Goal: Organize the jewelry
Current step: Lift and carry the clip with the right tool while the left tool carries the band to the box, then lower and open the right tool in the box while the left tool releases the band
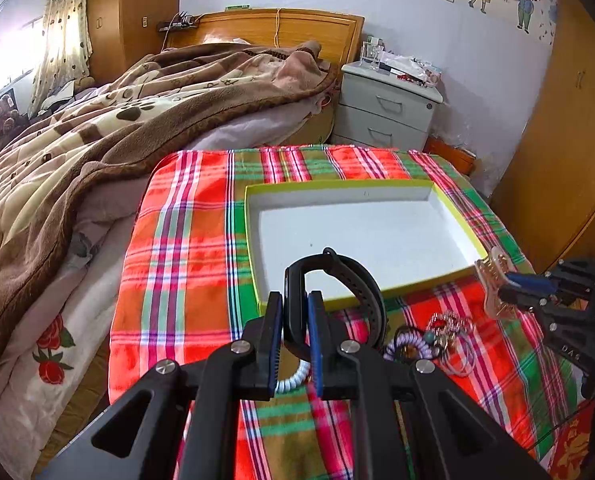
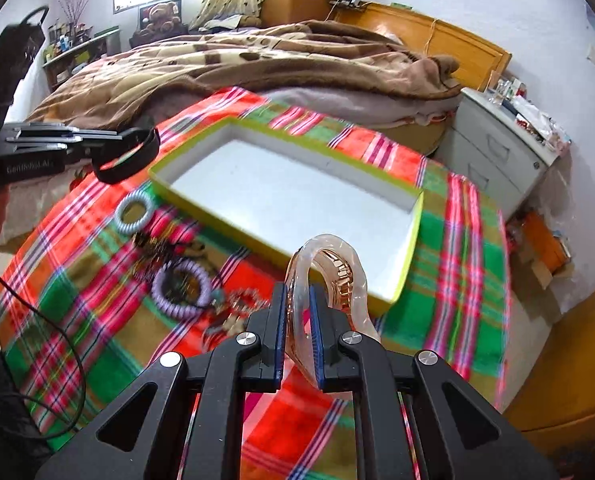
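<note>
My left gripper (image 1: pixel 295 304) is shut on a black wristband (image 1: pixel 357 280) and holds it above the near rim of an open shallow box (image 1: pixel 377 232) with a yellow-green edge and white inside. My right gripper (image 2: pixel 297 300) is shut on a clear pink hair claw clip (image 2: pixel 329 264), held just in front of the box (image 2: pixel 297 196). The right gripper with the clip also shows in the left wrist view (image 1: pixel 509 286). The left gripper with the wristband shows in the right wrist view (image 2: pixel 109 148). Loose jewelry (image 1: pixel 445 332) lies on the plaid cloth.
The plaid cloth (image 1: pixel 185 248) covers a small table next to a bed with a brown blanket (image 1: pixel 97 128). A purple coil hair tie (image 2: pixel 181 284), a grey-blue coil tie (image 2: pixel 133 212) and small trinkets lie left of the box. A grey nightstand (image 1: pixel 389 108) stands behind.
</note>
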Motion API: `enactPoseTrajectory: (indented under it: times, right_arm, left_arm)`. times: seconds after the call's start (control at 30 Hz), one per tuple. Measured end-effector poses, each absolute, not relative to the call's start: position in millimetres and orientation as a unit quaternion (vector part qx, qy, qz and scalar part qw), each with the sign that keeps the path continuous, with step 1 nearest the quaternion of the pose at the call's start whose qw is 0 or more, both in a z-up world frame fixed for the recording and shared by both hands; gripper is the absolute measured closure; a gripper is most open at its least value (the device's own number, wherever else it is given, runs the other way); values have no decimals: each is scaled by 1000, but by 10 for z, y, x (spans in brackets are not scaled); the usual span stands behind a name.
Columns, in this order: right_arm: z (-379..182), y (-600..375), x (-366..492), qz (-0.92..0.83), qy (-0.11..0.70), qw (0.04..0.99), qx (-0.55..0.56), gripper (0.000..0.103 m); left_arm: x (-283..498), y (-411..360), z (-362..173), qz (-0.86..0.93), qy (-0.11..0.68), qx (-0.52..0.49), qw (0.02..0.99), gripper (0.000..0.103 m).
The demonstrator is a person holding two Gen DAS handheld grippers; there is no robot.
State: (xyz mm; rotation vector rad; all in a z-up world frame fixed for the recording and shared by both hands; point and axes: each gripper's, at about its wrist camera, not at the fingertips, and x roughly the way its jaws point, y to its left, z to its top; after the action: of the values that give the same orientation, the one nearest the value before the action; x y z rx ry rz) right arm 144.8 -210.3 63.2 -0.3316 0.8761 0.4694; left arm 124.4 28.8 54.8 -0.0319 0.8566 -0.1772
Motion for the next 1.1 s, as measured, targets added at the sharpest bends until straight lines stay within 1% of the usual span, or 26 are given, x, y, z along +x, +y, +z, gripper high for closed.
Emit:
enactPoseTrajectory:
  times: [0.17, 0.47, 0.77, 1.1]
  right_arm:
    - [743, -2082, 1690, 209, 415, 871, -157, 92]
    - [754, -2077, 2251, 190, 429, 871, -146, 92]
    - [486, -2089, 2743, 183, 471, 854, -121, 92]
    - [286, -2071, 2997, 174, 497, 842, -115, 92]
  left_arm:
    - [1441, 275, 581, -85, 410, -17, 908, 90]
    - [1840, 242, 563, -94, 414, -25, 905, 90]
    - [2204, 165, 342, -103, 438, -42, 892, 90]
    - [2517, 83, 41, -98, 472, -38, 876, 90]
